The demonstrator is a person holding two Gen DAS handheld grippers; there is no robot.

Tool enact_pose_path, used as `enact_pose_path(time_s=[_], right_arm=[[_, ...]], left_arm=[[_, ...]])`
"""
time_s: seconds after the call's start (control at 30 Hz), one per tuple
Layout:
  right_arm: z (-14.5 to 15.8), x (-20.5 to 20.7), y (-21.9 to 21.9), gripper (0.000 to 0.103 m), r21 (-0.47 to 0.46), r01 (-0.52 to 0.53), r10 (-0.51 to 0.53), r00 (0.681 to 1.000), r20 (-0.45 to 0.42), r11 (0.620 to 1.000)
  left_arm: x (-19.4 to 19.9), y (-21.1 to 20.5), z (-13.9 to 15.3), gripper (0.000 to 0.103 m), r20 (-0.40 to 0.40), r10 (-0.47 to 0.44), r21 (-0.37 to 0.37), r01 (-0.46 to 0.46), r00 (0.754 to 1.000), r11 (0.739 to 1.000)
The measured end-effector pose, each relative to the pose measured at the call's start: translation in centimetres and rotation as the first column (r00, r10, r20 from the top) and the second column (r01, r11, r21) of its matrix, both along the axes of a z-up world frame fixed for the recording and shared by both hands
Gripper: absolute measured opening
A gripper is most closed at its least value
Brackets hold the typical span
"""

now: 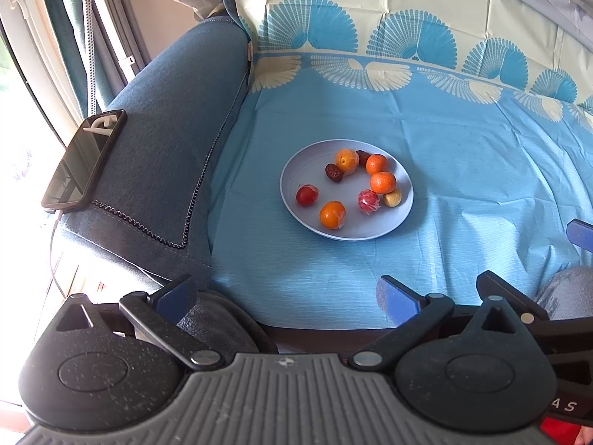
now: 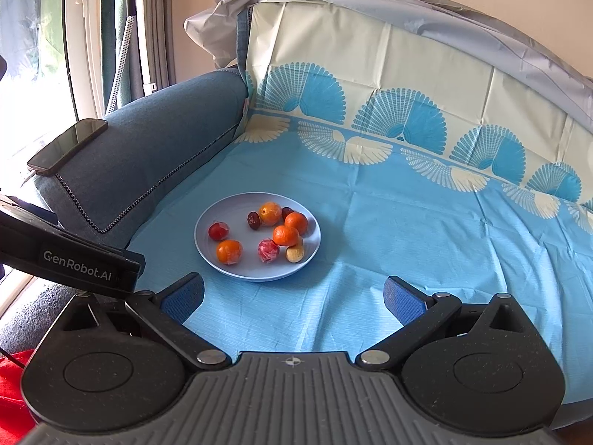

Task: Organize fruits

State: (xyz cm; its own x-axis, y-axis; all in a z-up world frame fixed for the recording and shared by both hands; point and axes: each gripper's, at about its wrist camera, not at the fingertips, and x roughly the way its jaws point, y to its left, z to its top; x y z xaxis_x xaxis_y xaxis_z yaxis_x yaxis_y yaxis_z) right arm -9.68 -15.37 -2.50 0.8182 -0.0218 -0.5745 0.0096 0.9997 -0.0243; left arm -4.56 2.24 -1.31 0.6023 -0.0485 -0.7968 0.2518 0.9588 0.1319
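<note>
Currently the left hand-held gripper hangs with its blue-padded fingers spread wide and nothing between them, low over the near edge of the light blue fan-patterned cloth spread on a sofa seat; the right hand-held gripper is likewise spread and empty. All the fruit sits on the round pale blue plate, well ahead of both grippers. On it, in the left wrist view, a plastic-wrapped orange lies at 6 o'clock, a wrapped red fruit at 8, a wrapped pink-red fruit beside a small yellowish fruit at 4, two bare mandarins at 2 to 3, and a wrapped orange with a dark red date near 12. A black smartphone rests on the blue-grey sofa armrest at 9 o'clock of the plate.
</note>
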Motion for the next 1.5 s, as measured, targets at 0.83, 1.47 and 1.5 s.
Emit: enact_pose_path(time_s=[0.83,1.47,1.5], right_arm=[[-0.26,0.09,0.19,0.102,-0.008,-0.001,0.001,1.000,-0.005,1.000],[-0.28,-0.03,0.04,0.102,-0.010,-0.001,0.001,1.000,-0.003,1.000],[-0.28,-0.08,0.02,0.102,-0.010,-0.001,0.001,1.000,-0.003,1.000]], left_arm=[[0.32,0.24,-0.08,0.103,0.002,-0.005,0.023,0.005,1.000,1.000],[0.21,0.22,-0.16,0.103,0.005,-0.006,0.033,0.006,1.000,0.999],[0.21,0.23,-0.17,0.103,0.005,-0.006,0.033,0.006,1.000,0.999]])
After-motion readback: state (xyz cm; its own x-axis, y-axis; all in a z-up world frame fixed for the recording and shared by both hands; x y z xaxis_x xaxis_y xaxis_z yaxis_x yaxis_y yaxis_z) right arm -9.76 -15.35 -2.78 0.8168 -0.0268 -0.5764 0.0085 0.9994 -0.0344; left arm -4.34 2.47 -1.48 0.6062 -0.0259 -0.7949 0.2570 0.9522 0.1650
